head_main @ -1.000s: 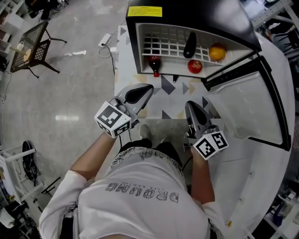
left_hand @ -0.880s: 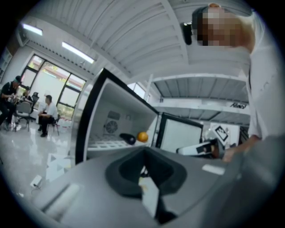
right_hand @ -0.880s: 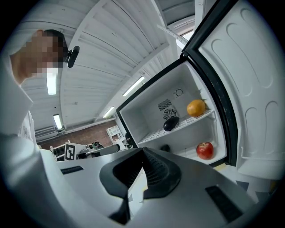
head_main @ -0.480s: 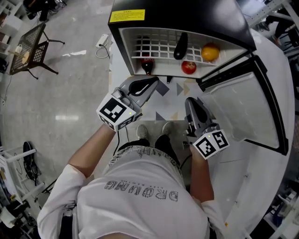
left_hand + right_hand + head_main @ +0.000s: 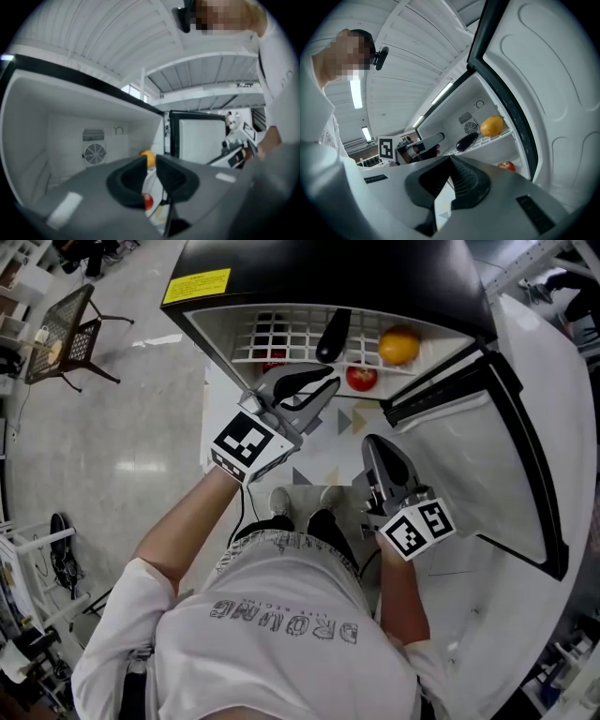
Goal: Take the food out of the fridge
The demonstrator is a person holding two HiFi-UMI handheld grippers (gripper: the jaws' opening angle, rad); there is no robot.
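Fingers of left gripper (image 5: 333, 393), just opening, stand slightly apart with nothing between, before the fridge (image 5: 319, 268). Fingers of right gripper (image 5: 373, 444) are closed and empty. On the wire shelf (image 5: 281, 334): orange (image 5: 398, 345) at right end, eggplant (image 5: 333, 334) beside it; apple (image 5: 361, 378) below.

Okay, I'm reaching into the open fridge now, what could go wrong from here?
The jaws of the left gripper have just been opening but stand barely apart, nothing between them; too narrow, they could shove the apple away. The orange sits beside the eggplant on the wire shelf; a nudge might roll it off.
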